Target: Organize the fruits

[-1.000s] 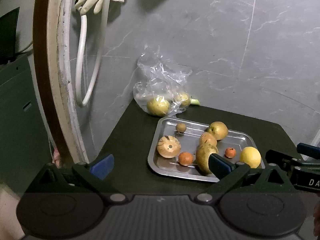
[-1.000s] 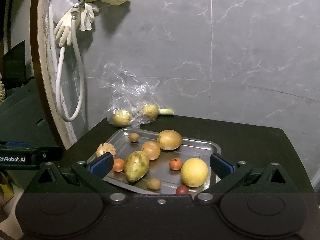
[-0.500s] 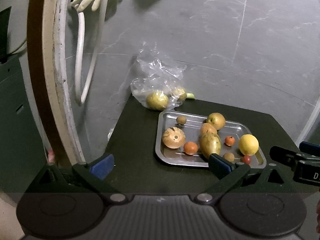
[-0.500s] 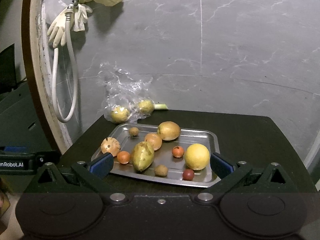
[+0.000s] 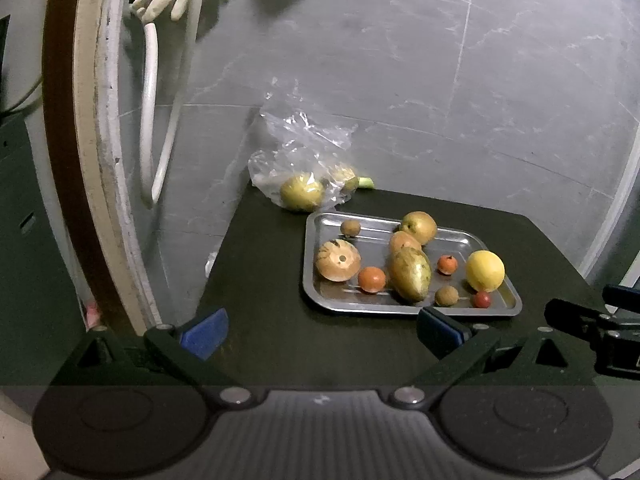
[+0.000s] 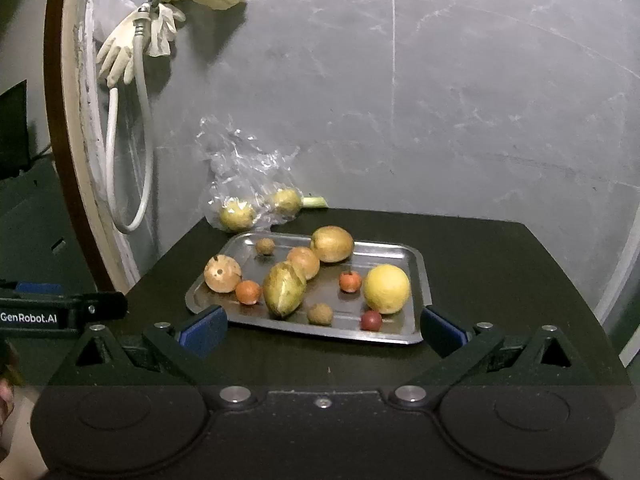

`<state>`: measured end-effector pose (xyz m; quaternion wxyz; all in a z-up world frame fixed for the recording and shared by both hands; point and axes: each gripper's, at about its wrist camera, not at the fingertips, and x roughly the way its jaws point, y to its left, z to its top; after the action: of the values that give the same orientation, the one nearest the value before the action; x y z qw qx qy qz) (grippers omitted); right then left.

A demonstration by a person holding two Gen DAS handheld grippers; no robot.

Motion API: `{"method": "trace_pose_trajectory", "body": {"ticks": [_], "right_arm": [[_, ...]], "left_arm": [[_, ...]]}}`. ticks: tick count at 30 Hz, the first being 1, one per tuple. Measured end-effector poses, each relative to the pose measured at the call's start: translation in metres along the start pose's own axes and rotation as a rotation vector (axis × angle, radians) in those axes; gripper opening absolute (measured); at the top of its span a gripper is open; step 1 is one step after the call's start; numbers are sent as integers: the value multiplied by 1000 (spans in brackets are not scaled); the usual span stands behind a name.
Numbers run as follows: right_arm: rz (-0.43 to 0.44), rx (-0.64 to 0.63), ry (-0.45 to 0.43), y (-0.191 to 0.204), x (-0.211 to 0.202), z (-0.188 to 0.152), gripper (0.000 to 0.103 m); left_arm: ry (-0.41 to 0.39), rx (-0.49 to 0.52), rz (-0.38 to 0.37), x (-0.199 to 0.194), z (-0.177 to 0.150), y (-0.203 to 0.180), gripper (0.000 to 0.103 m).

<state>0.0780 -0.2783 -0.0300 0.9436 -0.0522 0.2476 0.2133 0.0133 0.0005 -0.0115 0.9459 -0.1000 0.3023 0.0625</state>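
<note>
A steel tray (image 5: 452, 311) (image 6: 414, 258) lies on a dark table and holds several fruits: a yellow lemon (image 5: 485, 271) (image 6: 386, 289), a green-yellow mango (image 5: 410, 274) (image 6: 284, 289), a round cut fruit (image 5: 337, 260) (image 6: 222, 273), small orange and red ones. A clear plastic bag (image 5: 306, 168) (image 6: 244, 172) with two yellow fruits sits behind the tray. My left gripper (image 5: 320, 330) is open in front of the tray's left end. Held open and empty too, my right gripper (image 6: 322, 330) faces the tray's near edge.
The table (image 5: 260, 280) (image 6: 500, 280) stands against a grey marble wall. A white hose (image 5: 150, 120) (image 6: 114, 152) and rubber gloves (image 6: 120, 52) hang at the left beside a curved wooden frame (image 5: 68, 120). Dark tabletop lies bare right of the tray.
Both grippers have pulled back from the tray, so the tray and fruits look smaller and farther. The fruits have not moved.
</note>
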Motion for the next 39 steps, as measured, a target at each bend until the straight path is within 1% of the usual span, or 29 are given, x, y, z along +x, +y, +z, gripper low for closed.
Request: {"method": "trace_pose_trajectory", "body": {"ticks": [7,17,30,39], "right_arm": [[-11,11,18,-4,-4,-13,102],[-22,-9,15,-4,-4,-25,102],[-20,-37,59,2,4,-33,102],[-23,-38,62,2,6,-32,102]], "left_arm": [[1,26,-4,-2,-8,-1,102],[-1,65,-6,-2,-18,1,102],[26,75,-8,1,-28,8,102],[27,77,-14,2,-28,9,102]]}}
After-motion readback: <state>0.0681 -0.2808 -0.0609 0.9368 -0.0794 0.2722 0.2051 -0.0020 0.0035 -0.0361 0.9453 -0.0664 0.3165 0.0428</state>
